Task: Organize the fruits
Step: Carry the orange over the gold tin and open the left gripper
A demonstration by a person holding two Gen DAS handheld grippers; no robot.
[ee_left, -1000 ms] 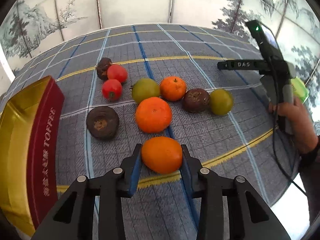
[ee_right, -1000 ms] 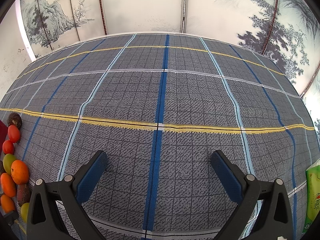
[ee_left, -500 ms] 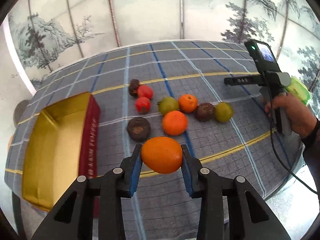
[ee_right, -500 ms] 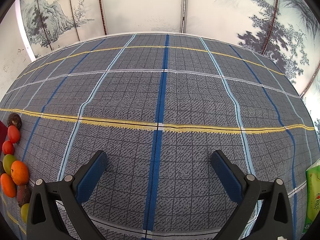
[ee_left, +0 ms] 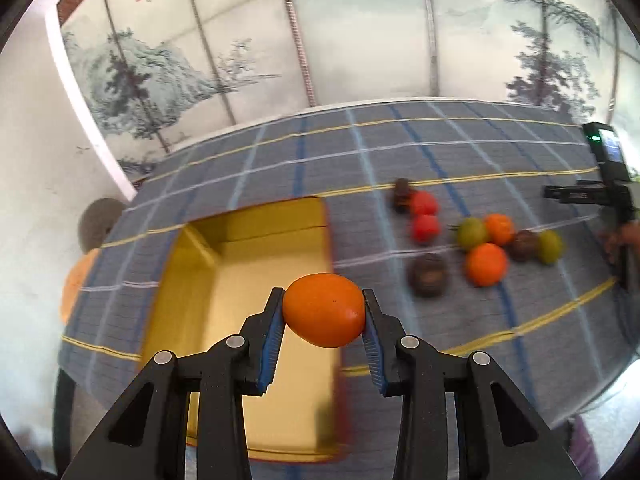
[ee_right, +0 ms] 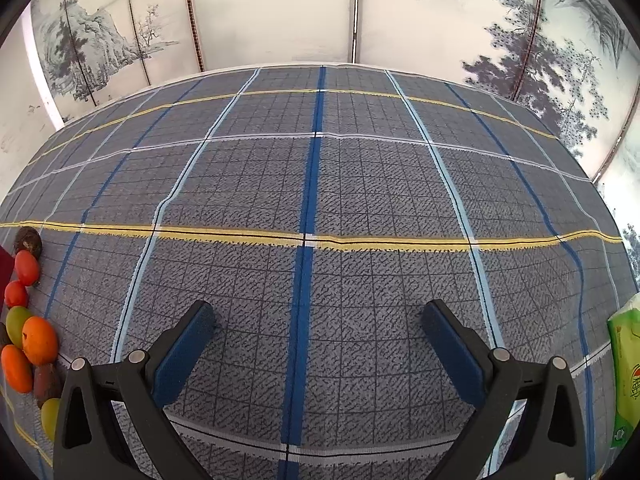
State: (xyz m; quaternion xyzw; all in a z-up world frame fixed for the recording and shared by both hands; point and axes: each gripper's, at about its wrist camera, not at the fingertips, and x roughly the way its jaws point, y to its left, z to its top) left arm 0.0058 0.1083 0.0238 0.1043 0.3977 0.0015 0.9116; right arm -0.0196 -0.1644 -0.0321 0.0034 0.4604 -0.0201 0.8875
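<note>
My left gripper [ee_left: 324,312] is shut on an orange [ee_left: 324,310], held in the air over the right part of a gold box [ee_left: 248,280] with a red outer wall. On the cloth to the right lies a loose group of fruit: two red ones [ee_left: 425,216], a green one [ee_left: 472,233], two oranges [ee_left: 486,264], three dark brown ones [ee_left: 427,276] and a yellow-green one [ee_left: 550,246]. My right gripper [ee_right: 318,328] stands open over bare cloth, nothing between its fingers. The same fruit [ee_right: 38,340] shows at the left edge of the right wrist view.
A grey checked tablecloth [ee_right: 320,184] with blue, white and yellow lines covers the table. A green packet [ee_right: 626,368] lies at its right edge. A painted folding screen [ee_left: 320,40] stands behind. A hand [ee_left: 624,240] holds the other gripper at the right.
My left gripper has lifted the orange off the cloth and swung left, so the gold box now lies under it and the fruit group sits to the right. The right gripper has not moved.
</note>
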